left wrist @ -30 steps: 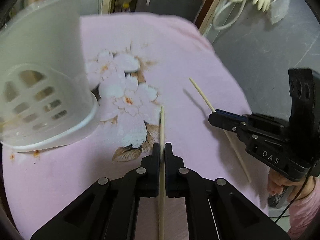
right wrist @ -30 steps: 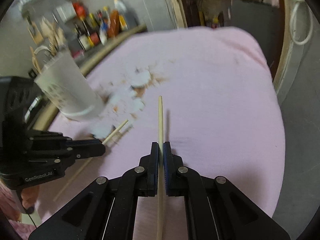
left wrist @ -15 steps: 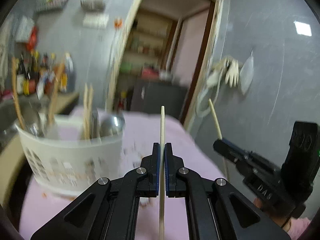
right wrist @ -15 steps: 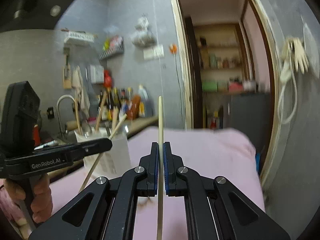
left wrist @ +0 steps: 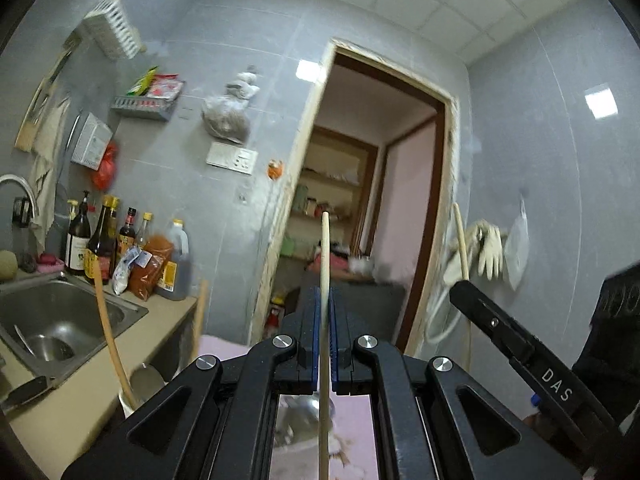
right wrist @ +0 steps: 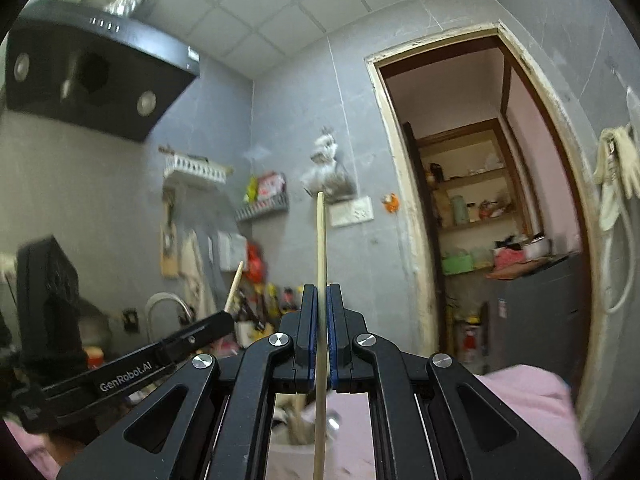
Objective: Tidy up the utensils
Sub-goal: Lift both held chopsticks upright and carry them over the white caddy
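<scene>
The holder shows only in part, low between the arms of each gripper: in the right wrist view a white rim with blurred utensil handles standing in it, in the left wrist view a spoon bowl and metal parts, contents otherwise not legible. It stands on the pink cloth. The sink, left of the holder in the left wrist view, is set in the bench; what lies in it cannot be made out. Bottles stand behind the sink. The left gripper has its fingers closed on a chopstick, which runs between them and points past the tips toward the doorway. The right gripper likewise has its fingers closed on a second chopstick. Both chopsticks are held in the air above the holder. Only the left wrist view shows the sink and a wooden handle leaning beside it; only the right wrist view shows the hood. Each view shows the other gripper from the side with its chopstick end projecting.
</scene>
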Demonstrator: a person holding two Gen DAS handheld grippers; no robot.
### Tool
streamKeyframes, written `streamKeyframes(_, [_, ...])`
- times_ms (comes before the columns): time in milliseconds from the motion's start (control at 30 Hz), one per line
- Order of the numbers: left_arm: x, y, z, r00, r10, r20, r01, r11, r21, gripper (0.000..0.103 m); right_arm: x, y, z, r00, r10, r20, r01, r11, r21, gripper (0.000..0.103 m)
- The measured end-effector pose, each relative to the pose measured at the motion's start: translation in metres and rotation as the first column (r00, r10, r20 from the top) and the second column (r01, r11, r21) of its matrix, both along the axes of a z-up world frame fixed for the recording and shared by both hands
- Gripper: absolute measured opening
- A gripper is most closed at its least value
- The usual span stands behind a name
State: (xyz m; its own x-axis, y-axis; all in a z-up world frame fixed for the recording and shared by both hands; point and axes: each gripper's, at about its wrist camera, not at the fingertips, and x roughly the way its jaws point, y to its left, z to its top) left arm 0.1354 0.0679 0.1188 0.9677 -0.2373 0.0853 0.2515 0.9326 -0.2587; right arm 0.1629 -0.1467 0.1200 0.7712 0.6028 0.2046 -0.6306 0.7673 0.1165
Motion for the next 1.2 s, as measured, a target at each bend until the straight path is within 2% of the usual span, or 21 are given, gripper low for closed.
streamKeyframes(100, [0.014,0.038,0.008,1.0,0.026,0.004,-0.025,0.995,-0.095,0.002,0.01,0.012,-0.001,0.999,0.027,0.025,-0.028,0.998,0.058,0.003])
streamKeyframes(200, [0.026,0.069,0.01,0.998,0.068,0.017,-0.064,0.986,-0.156,0.002,0.019,0.022,0.0,0.998,0.042,0.035,-0.046,0.994,0.097,0.003])
streamKeyframes(500, [0.051,0.11,-0.006,0.977,0.214,0.016,-0.206,0.956,-0.209,0.002,0.04,0.051,-0.017,0.999,-0.016,0.051,0.009,0.991,0.132,0.003])
streamKeyframes(667, [0.052,0.11,-0.021,0.954,0.298,0.03,-0.286,0.937,-0.201,0.002,0.046,0.054,-0.034,0.996,-0.075,0.052,0.07,0.993,0.091,0.003])
streamKeyframes(800, [0.054,0.104,-0.028,0.946,0.325,0.023,-0.316,0.933,-0.173,0.002,0.052,0.057,-0.043,0.997,-0.075,0.032,0.073,0.995,0.066,0.003])
streamKeyframes(967, [0.056,0.099,-0.035,0.944,0.329,0.017,-0.323,0.935,-0.147,0.002,0.058,0.059,-0.046,0.997,-0.074,0.016,0.073,0.995,0.062,0.003])
streamKeyframes(1200, [0.064,0.087,-0.047,0.96,0.28,-0.014,-0.281,0.955,-0.092,0.002,0.064,0.063,-0.053,0.998,-0.054,-0.033,0.056,0.997,0.048,0.003])
